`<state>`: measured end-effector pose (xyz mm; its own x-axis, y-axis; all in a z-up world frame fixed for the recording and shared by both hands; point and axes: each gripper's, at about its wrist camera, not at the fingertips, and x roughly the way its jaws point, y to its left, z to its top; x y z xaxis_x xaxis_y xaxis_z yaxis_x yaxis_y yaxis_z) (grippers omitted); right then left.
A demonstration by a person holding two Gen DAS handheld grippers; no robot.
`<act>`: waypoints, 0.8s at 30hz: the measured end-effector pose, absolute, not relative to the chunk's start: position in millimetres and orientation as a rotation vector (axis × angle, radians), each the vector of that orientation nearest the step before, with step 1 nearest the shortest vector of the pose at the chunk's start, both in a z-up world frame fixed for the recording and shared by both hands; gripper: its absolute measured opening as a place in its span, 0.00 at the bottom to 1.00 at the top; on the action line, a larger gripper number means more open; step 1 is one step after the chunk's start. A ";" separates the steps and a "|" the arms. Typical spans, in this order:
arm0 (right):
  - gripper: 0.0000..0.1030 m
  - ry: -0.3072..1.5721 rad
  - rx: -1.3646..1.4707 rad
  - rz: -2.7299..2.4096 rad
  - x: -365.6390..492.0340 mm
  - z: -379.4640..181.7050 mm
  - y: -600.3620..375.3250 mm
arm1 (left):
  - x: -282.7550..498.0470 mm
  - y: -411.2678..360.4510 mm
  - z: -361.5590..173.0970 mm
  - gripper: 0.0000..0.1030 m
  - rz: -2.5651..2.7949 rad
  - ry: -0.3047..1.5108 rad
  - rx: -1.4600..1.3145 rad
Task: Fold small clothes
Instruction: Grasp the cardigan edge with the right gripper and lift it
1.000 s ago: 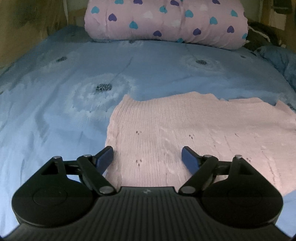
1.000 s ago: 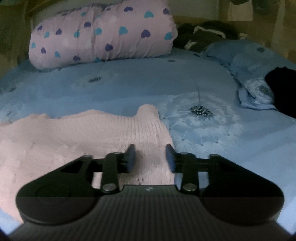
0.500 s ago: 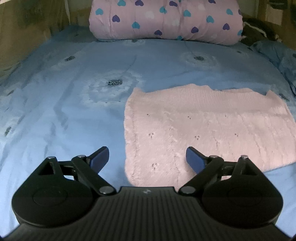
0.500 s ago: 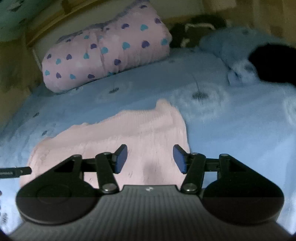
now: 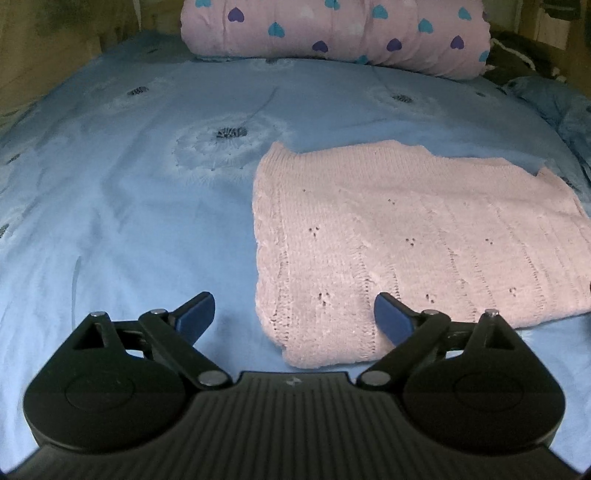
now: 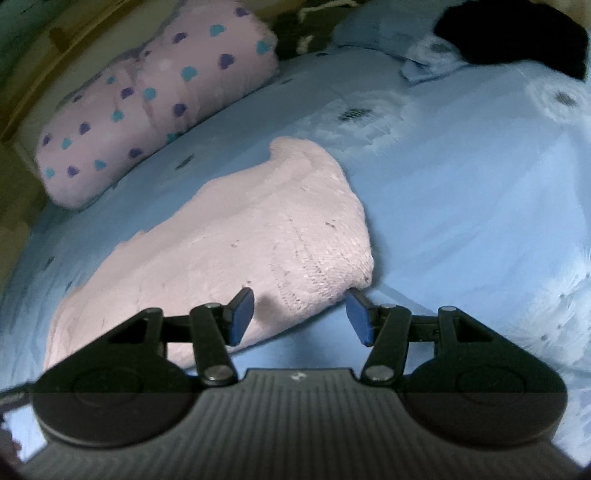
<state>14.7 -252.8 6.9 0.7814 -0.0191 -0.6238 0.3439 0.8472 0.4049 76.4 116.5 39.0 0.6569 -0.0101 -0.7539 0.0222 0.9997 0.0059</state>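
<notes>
- We see a blue bedsheet with pale dandelion prints covering the whole bed, wrinkled in places.
- At the head of the bed we find a rolled pink quilt dotted with purple and teal hearts; it also shows in the right wrist view.
- A dark garment lies on a blue pillow at the far right corner.
- The pink knit garment lies flat on the sheet as a folded rectangle, its near edge just ahead of both grippers.
- Our left gripper hangs above the garment's near left corner, jaws spread wide, holding nothing.
- Our right gripper hovers at the garment's near right corner, jaws wide apart and empty; that view is tilted and blurred.
</notes>
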 end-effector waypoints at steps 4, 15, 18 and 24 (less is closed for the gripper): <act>0.61 0.594 0.595 -0.235 19.5 -6.3 -252.6 | 80.9 117.9 37.1 0.94 -0.022 0.864 0.004; 0.71 0.489 0.706 -0.229 36.2 -17.5 -254.0 | 88.3 119.1 35.2 0.94 -0.018 0.881 -0.025; 0.71 0.467 0.729 -0.225 38.8 -20.2 -256.9 | 89.3 120.5 34.6 0.94 -0.018 0.886 -0.037; 0.70 0.444 0.742 -0.228 42.6 -22.7 -258.0 | 90.5 121.0 34.0 0.94 -0.019 0.890 -0.043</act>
<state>42.6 -258.0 -22.7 0.8835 -0.0443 -0.4664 0.3526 0.7183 0.5998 90.5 121.0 34.0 0.6290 -0.0342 -0.7766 -0.0016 0.9990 -0.0453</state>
